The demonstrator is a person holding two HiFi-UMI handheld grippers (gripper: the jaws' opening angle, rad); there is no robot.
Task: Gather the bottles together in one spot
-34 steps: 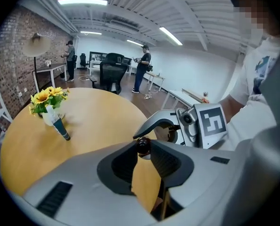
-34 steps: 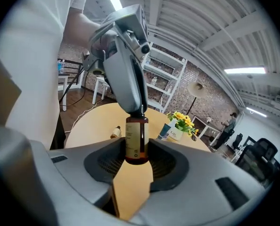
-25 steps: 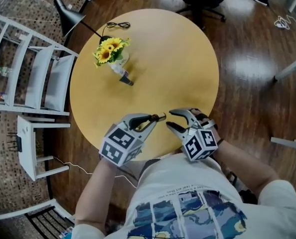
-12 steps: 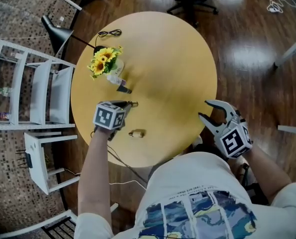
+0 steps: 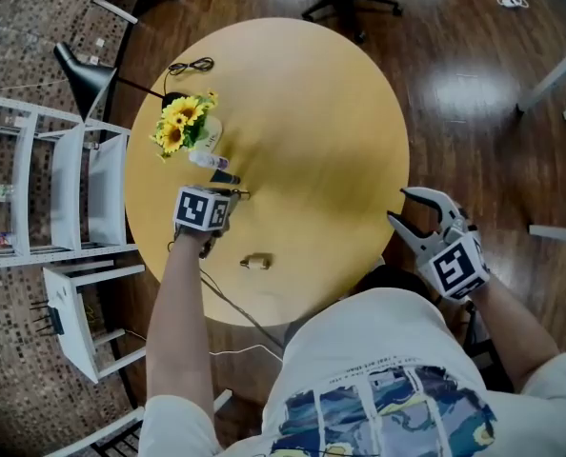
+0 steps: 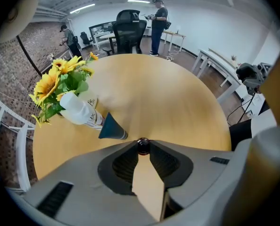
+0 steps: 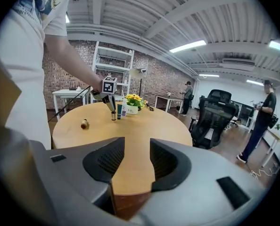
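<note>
One small bottle (image 6: pixel 143 145) pinched by left gripper (image 5: pixel 237 194), right gripper (image 7: pixel 137 159) jaws apart

The person wore a white short-sleeved T-shirt (image 5: pixel 359 341) printed across the front with blue picture panels under a line of small dark lettering. The left gripper (image 5: pixel 233 194) and right gripper (image 5: pixel 397 205) were grey plastic with dark ribbed pads inside the jaws. Each bore a white cube (image 5: pixel 454 269) faced with black square markers.
</note>
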